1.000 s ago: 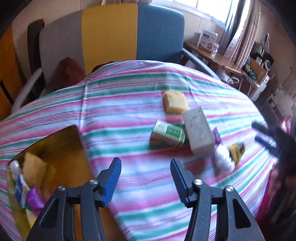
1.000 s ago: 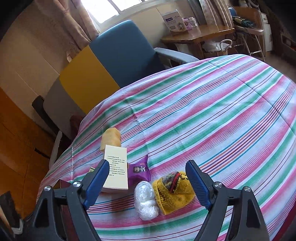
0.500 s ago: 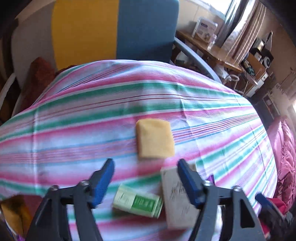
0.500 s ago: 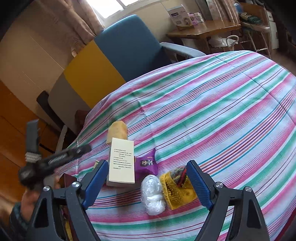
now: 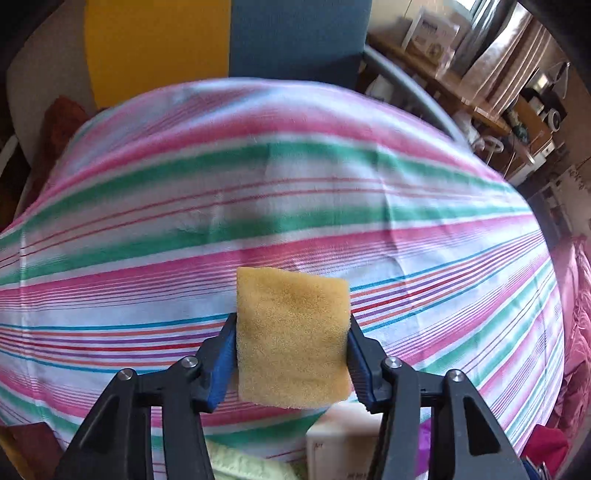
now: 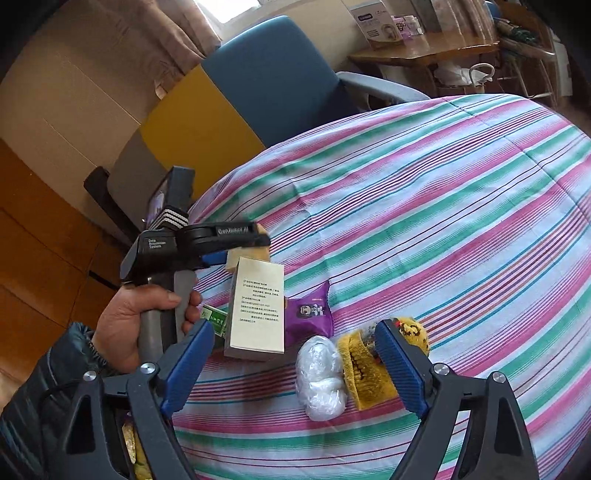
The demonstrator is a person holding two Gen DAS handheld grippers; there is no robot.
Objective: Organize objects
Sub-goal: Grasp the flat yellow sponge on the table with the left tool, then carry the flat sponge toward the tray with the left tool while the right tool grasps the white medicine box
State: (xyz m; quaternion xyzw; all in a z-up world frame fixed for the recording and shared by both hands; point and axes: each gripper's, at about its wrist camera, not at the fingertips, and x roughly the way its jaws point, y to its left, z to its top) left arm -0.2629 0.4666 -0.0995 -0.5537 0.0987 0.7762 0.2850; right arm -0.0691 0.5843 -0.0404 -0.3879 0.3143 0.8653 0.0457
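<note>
sponge (image 6: 246, 255): mostly hidden behind left tool | white box (image 5: 343, 443): cut off by bottom edge

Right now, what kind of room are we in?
Probably a room in someone's home: a table under a striped tablecloth, a blue and yellow armchair by a curtained window, and a cluttered wooden desk.

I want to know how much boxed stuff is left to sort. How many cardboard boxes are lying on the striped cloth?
2: a tall beige box beside the purple packet, and a small green box at its left, partly hidden. Others may be hidden.
</note>
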